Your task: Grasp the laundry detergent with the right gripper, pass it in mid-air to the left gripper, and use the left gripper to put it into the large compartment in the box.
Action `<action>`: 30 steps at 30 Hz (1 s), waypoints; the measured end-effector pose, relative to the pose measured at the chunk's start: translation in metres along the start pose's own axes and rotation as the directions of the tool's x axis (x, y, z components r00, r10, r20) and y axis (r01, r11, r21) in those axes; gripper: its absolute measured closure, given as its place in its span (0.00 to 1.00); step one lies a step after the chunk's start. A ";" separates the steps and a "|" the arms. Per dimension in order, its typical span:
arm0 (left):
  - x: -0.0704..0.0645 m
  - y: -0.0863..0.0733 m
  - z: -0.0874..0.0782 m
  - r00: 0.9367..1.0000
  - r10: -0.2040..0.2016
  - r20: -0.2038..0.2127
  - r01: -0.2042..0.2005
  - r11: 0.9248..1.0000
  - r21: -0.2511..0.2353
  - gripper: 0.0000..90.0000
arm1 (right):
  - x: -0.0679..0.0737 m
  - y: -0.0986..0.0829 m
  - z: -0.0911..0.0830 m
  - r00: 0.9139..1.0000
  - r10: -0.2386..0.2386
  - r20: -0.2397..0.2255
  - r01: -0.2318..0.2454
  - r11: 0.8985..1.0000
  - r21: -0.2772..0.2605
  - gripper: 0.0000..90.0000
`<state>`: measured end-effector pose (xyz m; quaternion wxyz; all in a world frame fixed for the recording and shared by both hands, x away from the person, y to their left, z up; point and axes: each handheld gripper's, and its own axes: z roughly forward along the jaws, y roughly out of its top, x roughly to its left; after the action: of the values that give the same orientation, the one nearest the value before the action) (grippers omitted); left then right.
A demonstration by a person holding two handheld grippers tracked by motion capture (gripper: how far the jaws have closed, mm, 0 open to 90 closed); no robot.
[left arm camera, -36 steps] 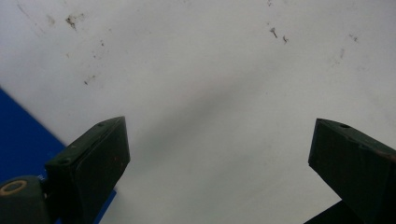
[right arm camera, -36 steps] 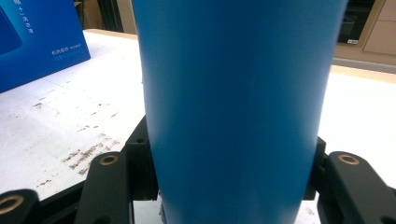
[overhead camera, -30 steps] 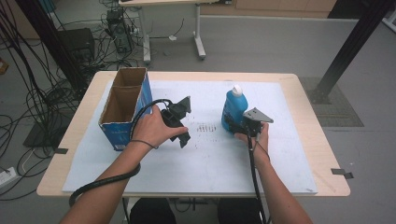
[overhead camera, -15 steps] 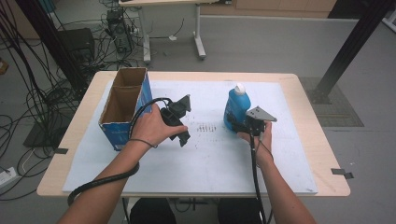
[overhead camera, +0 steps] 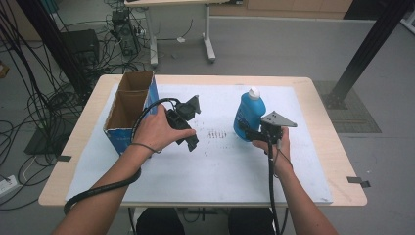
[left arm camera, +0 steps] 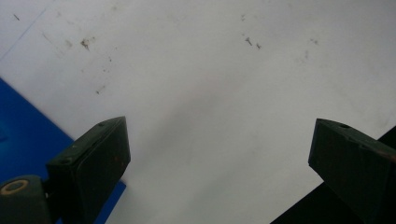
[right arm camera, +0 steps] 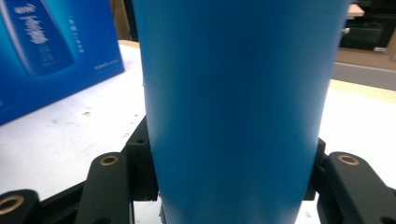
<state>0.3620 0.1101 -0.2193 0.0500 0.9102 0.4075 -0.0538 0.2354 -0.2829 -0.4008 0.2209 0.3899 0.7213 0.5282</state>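
Fig.: two hand-held grippers at a table [overhead camera: 323,105] covered w/ a white sheet [overhead camera: 220,161].

R gripper [overhead camera: 250,132]: jaws pinched on the lower body of a blue bottle [overhead camera: 248,113], one jaw each side, as the right gripper view confirms w/ the bottle [right arm camera: 233,107] wedged between the pads. Bottle stands upright on the sheet, right of centre, white cap [overhead camera: 254,92] on top.

L gripper [overhead camera: 192,107]: jaws spread wide, nothing between them; it hangs over bare sheet near the table's middle, just right of the box. The left gripper view shows both pads apart above the white sheet [left arm camera: 210,93], w/ a blue edge [left arm camera: 28,135] at lower left, prob. the box wall.

Handling (judgement): plastic bottle, smooth and rounded, so likely slippery under hard pads; walls prob. give a little if squeezed. If full, bottom-heavy and apt to swing when lifted from low down. Present hold on the broad lower body looks sound; the narrow neck under the cap would be the alt. hold, less stable.

Surroundings: open cardboard box [overhead camera: 129,110], blue outside, brown inside, at the table's left, well apart from the bottle. L gripper and its cable [overhead camera: 105,183] lie between bottle and box; they are what stands in the way of a straight path to the box.
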 end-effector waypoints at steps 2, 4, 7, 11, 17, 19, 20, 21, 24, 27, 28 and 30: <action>-0.002 -0.001 -0.005 1.000 0.021 0.003 -0.021 1.000 -0.007 0.06 | -0.001 0.002 -0.003 1.000 -0.005 -0.015 0.005 1.000 0.000 0.47; -0.002 -0.003 -0.010 1.000 0.027 0.008 -0.027 0.999 -0.017 0.07 | -0.002 0.004 -0.006 0.999 0.000 -0.032 0.000 1.000 0.000 0.47; -0.004 -0.005 -0.017 0.999 0.050 0.019 -0.049 0.998 -0.029 0.07 | -0.004 0.006 -0.009 0.998 -0.004 -0.057 0.004 1.000 0.002 0.47; -0.010 -0.006 -0.026 0.997 0.083 0.004 -0.083 0.996 -0.028 0.07 | -0.007 0.008 -0.014 0.995 -0.015 -0.094 0.016 1.000 0.003 0.47; -0.019 -0.006 -0.037 0.986 0.166 0.008 -0.166 0.986 -0.027 0.07 | -0.015 0.010 -0.019 0.984 -0.012 -0.178 0.011 1.000 -0.005 0.47; -0.024 -0.006 -0.038 0.983 0.183 -0.001 -0.183 0.983 -0.022 0.07 | -0.017 0.011 -0.020 0.978 -0.018 -0.210 0.016 1.000 -0.009 0.47; -0.026 -0.005 -0.039 0.981 0.196 -0.003 -0.196 0.980 -0.019 0.07 | -0.018 0.011 -0.020 0.975 -0.020 -0.221 0.019 1.000 -0.008 0.47; -0.027 -0.006 -0.041 0.978 0.208 -0.002 -0.208 0.978 -0.020 0.07 | -0.018 0.013 -0.021 0.972 -0.024 -0.234 0.024 1.000 -0.004 0.47; -0.028 -0.008 -0.048 0.972 0.235 0.007 -0.234 0.971 -0.036 0.07 | -0.020 0.015 -0.021 0.961 -0.038 -0.272 0.038 0.999 -0.006 0.47; -0.031 -0.012 -0.056 0.966 0.260 0.000 -0.260 0.964 -0.063 0.07 | -0.020 0.016 -0.020 0.952 -0.045 -0.303 0.044 0.999 -0.010 0.47; -0.032 -0.013 -0.060 0.962 0.272 0.000 -0.271 0.960 -0.070 0.07 | -0.021 0.016 -0.020 0.948 -0.047 -0.315 0.045 0.999 -0.013 0.47; -0.035 -0.012 -0.064 0.960 0.281 -0.007 -0.281 0.957 -0.070 0.07 | -0.022 0.017 -0.019 0.940 -0.056 -0.337 0.053 0.998 -0.018 0.47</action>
<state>0.3334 0.1015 -0.1515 0.0900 0.9564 0.2757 -0.0330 0.2397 -0.3091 -0.3807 0.1106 0.2727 0.7569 0.5836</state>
